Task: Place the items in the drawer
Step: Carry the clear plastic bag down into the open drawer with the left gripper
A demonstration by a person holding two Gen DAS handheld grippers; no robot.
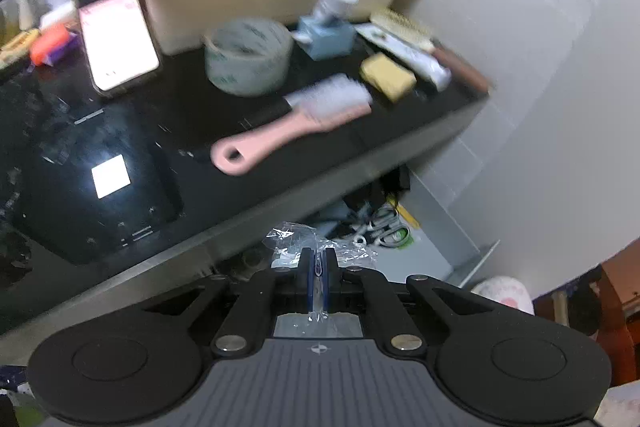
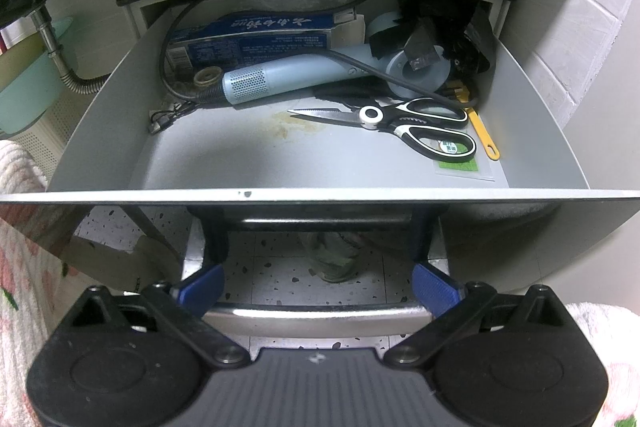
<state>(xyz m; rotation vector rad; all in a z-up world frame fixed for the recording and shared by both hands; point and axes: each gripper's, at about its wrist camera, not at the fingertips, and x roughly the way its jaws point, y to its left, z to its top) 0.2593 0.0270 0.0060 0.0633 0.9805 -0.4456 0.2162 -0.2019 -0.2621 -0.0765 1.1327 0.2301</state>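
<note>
My left gripper (image 1: 319, 261) is shut on a crumpled clear plastic packet (image 1: 294, 239), which sticks out past the pads with a small metal clip showing between them. It hangs below the front edge of the black countertop (image 1: 192, 115), above the open drawer (image 1: 428, 247). In the right wrist view the grey drawer (image 2: 248, 163) is pulled out. My right gripper (image 2: 318, 283) stands open at the glossy drawer front, its blue pads (image 2: 200, 289) either side of the steel handle (image 2: 316, 315) without pressing on it.
On the counter lie a pink brush (image 1: 292, 127), a tape roll (image 1: 248, 57), a yellow sponge (image 1: 387, 75), a blue box (image 1: 330, 37) and a phone (image 1: 118, 43). The drawer holds scissors (image 2: 400, 125), a pale blue hair dryer (image 2: 288, 77) and a long blue carton (image 2: 256, 35). Its front left floor is bare.
</note>
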